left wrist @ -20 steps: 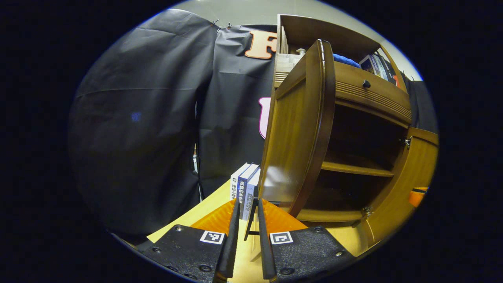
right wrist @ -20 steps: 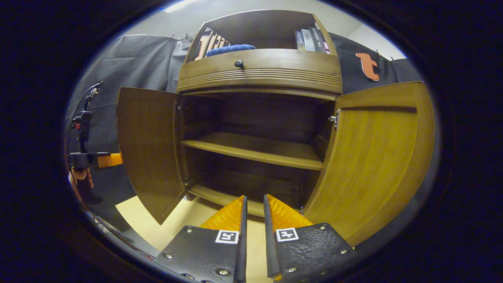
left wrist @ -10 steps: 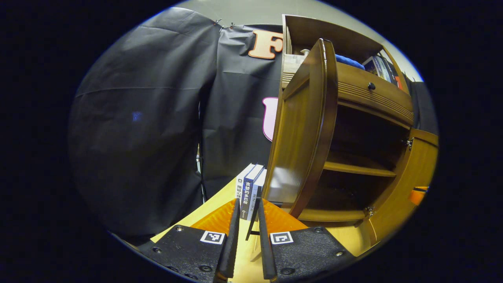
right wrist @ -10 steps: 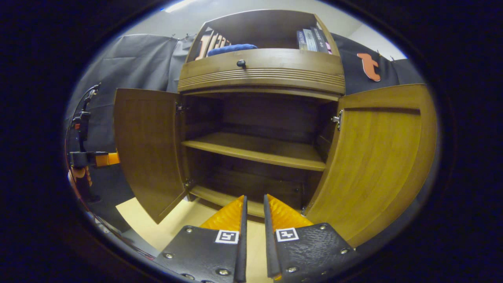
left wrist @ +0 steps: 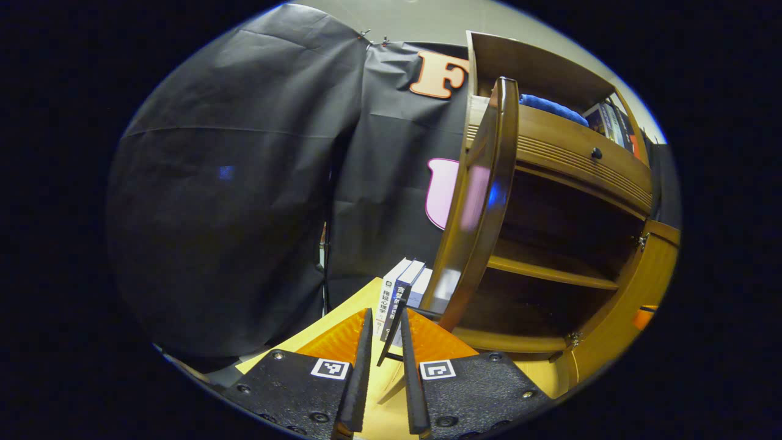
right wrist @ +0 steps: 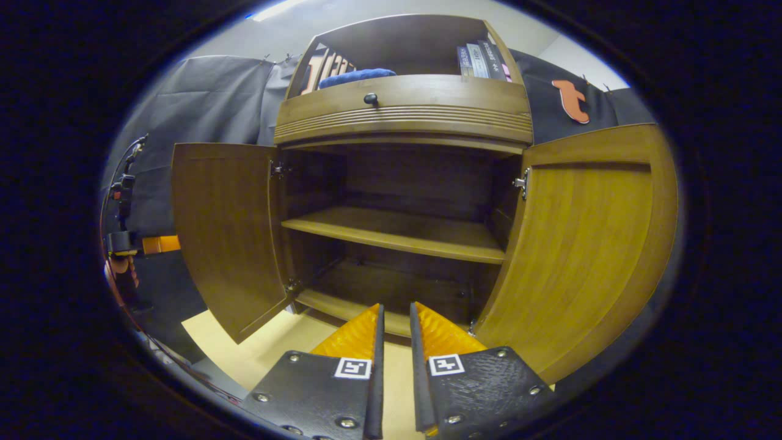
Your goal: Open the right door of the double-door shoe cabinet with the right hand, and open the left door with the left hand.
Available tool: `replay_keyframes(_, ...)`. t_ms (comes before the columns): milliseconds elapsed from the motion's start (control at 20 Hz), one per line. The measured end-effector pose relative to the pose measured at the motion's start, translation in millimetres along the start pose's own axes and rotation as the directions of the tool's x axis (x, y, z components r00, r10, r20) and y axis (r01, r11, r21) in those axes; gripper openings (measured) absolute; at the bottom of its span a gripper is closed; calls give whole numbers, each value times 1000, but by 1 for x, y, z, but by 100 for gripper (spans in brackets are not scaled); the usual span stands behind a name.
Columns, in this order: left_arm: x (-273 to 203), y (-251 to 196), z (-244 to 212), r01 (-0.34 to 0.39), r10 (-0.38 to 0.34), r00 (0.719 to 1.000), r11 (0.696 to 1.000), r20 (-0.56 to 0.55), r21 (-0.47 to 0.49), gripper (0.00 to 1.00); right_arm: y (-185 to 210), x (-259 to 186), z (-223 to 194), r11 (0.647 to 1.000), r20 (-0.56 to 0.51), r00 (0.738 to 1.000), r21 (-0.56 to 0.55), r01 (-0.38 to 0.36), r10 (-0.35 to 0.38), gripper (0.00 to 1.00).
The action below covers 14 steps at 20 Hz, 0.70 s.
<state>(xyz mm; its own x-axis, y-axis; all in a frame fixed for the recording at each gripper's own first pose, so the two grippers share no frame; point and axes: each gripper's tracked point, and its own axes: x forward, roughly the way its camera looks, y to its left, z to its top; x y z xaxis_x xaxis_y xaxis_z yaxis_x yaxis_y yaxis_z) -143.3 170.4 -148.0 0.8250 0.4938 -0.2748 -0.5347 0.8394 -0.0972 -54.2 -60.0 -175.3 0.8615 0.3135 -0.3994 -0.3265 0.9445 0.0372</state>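
Black cloth wall [left wrist: 244,183] | shoe cabinet [right wrist: 403,110] doors wide | both hand-held grippers nearly together, holding nothing

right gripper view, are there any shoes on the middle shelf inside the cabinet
No, the middle shelf lies bare between the open left door and the open right door.

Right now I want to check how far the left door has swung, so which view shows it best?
The right gripper view: the left door shows its whole inner face, swung wide. The left gripper view catches it nearly edge-on.
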Motion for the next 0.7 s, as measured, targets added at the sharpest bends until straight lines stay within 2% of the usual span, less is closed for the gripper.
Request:
replay_keyframes(150,-5,16,4,-46,46,999,999,10,-3,28,2,2,1,1000,3,1000,1,-4,4,20)
replay_keyframes(200,-8,20,7,-62,62,998,998,19,3,19,1,4,2,1000,5,1000,2,-2,2,20)
replay_keyframes(250,-9,22,10,-66,66,997,998,27,3,19,1,6,2,1000,6,1000,4,0,0,20)
replay_keyframes(300,-10,21,12,-59,59,998,998,33,-10,20,0,7,4,1000,8,1000,6,4,-4,20)
replay_keyframes(350,-11,20,13,-58,59,998,998,35,-25,28,0,7,4,1000,12,1000,7,11,-11,20)
replay_keyframes(400,-12,20,15,-66,67,997,997,36,-34,20,-3,6,7,1000,19,1000,9,22,-22,21)
replay_keyframes(450,-13,21,16,-73,74,996,997,42,-37,19,-5,5,10,999,31,999,14,35,-36,21)
replay_keyframes(500,-14,21,18,-79,81,995,996,51,-37,20,-8,4,14,999,46,998,22,46,-47,21)
replay_keyframes(550,-17,20,21,-84,86,994,996,60,-35,29,-10,3,18,998,60,996,32,60,-62,21)
replay_keyframes(700,-28,15,37,-94,95,991,995,91,-14,29,-19,-3,34,994,96,990,54,93,-98,20)
